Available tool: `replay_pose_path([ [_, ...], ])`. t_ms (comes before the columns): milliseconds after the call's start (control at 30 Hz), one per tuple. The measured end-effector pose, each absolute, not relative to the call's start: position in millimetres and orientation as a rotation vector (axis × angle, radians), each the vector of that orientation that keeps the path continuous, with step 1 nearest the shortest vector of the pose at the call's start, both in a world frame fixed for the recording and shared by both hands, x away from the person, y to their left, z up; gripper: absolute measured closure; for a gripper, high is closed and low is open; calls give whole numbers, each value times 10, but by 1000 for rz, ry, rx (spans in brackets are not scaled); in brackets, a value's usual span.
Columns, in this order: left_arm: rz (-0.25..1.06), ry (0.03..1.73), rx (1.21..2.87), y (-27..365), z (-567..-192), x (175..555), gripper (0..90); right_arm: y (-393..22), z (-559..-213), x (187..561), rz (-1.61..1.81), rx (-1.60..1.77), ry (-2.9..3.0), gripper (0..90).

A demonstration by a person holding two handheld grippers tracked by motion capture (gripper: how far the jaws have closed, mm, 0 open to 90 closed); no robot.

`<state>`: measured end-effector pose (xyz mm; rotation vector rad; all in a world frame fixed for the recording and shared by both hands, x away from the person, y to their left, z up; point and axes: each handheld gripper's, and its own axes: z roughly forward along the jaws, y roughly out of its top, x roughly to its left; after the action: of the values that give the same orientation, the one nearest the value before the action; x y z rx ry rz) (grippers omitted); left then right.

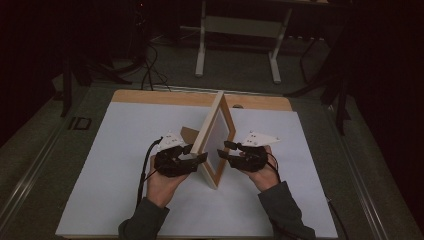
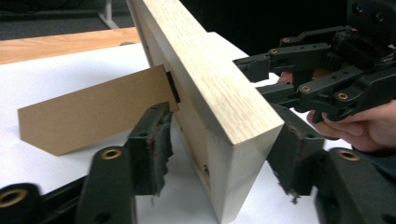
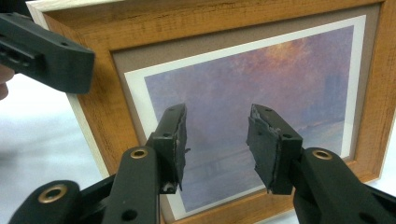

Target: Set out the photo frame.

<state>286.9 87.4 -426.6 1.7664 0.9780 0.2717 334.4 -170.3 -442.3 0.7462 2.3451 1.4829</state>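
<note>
Picture frame (image 1: 214, 140) stands upright on its edge mid-table on the white sheet (image 1: 115, 165), cardboard stand (image 1: 189, 134) swung out behind it. I read the job as setting the frame up on that stand: stand is out and the frame is vertical, but both grippers are at it, so I'd call it near done, with letting go and checking it stands alone left.

Left gripper (image 2: 224, 149) straddles the frame's near wooden edge, jaws apart; I see gaps on both sides, pads not pressing. Right gripper (image 3: 215, 149) faces the glass, jaws apart, nothing between them.

Left gripper view gives the back: stand (image 2: 93, 116), its hinge, the raw wood edge. Right gripper view gives the front: a hazy purple print (image 3: 261, 88) in a white mat. High view gives the table position and both hands.
</note>
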Motion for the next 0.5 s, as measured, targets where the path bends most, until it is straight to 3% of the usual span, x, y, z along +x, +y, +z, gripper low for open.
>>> replay_pose_path([
  [133, 268, 982, 1770, 826, -4275, 2866, 547, -1694, -4423, 3347, 1481, 742, 2348, 564],
  [367, 289, 1014, 1768, 737, -4306, 2853, 554, -1700, -4440, 3346, 1483, 748, 2346, 564],
  [500, 305, 1033, 1754, 713, -4315, 2852, 604, -1719, -4448, 3348, 1483, 756, 2343, 563],
])
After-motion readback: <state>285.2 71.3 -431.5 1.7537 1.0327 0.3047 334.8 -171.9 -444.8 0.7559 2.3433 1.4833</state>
